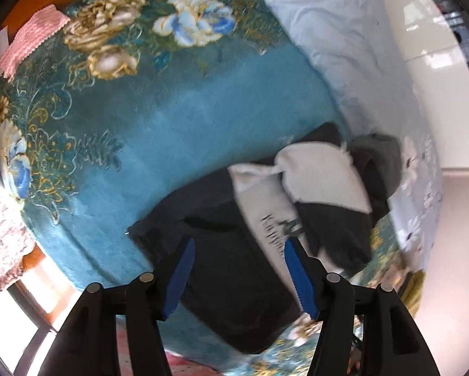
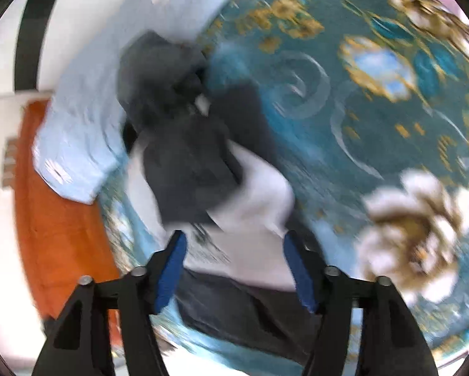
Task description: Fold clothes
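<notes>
- My left gripper (image 1: 238,244) hangs over the black-and-white garment (image 1: 234,250), its jaws spread wide with nothing between them.
- Its blue pads (image 1: 180,277) frame the garment's dark body; the white panel with dark lettering (image 1: 273,230) runs just beside the right-hand pad.
- The garment lies bunched on a teal floral blanket (image 1: 171,125) spread over the bed, with white and black parts folded across each other toward its far end.
- A dark grey hood-like lump (image 1: 378,159) sits at the garment's far end, next to a pale blue sheet (image 1: 328,31) with white flowers.
- A pink knitted strip (image 1: 30,40) lies at the blanket's far left edge, well apart from the garment.
- My right gripper (image 2: 234,244) is also over the same garment (image 2: 190,169), jaws apart and holding nothing; this view is heavily blurred.
- There, the white part (image 2: 259,206) lies between my pads, with dark cloth below it and above it.
- An orange surface (image 2: 62,219) shows to the left, beyond the pale sheet (image 2: 77,144).
</notes>
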{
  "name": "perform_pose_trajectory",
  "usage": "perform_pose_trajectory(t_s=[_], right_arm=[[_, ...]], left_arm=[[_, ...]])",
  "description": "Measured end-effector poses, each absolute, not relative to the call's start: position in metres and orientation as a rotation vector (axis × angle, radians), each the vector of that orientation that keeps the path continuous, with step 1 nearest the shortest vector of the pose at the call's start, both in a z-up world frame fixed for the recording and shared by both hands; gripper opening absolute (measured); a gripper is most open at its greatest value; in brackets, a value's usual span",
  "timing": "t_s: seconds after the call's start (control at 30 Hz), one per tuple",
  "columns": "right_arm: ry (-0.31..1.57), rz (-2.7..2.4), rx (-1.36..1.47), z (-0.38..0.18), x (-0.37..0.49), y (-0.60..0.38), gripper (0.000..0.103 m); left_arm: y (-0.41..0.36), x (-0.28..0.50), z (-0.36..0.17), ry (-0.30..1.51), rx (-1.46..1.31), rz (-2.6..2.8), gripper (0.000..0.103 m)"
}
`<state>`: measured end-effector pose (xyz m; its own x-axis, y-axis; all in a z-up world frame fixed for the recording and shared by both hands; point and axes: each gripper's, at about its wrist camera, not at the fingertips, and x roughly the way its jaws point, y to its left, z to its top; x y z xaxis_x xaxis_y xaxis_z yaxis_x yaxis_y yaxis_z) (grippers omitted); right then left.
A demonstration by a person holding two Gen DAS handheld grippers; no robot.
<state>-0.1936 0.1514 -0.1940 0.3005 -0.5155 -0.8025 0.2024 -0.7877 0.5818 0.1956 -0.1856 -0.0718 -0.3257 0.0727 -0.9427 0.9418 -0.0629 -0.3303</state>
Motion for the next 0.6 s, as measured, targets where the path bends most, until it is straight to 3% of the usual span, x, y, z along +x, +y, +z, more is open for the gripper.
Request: perform_pose_trajectory(t_s=[0.17,0.2,0.33,0.43,0.6], right_arm=[[-0.083,-1.580,2.098,-0.208,-0.139,0.195,0.076],[-0.067,-1.590,2.112,-0.209,-0.130,0.202,0.082],[-0.079,-1.656,2.129,-0.207,-0.100,0.212,0.084],[-0.080,-1.732,2.100,-0.195,-0.080,0.203,0.103],[-0.050,-1.829,2.036,-0.175,-0.048,0.184,0.103]], left_arm=[[-0.186,0.217,-0.111,1.491,1.200,-1.490,0.064],[-0.188,0.222,-0.118,1.491,1.218,-1.493,0.064],[-0.200,0.240,-0.141,1.492,1.263,-1.502,0.064],[-0.213,0.257,-0.158,1.502,1.270,-1.515,0.064],[-0.231,0.275,-0.182,1.461,1.327,-1.569,0.064]])
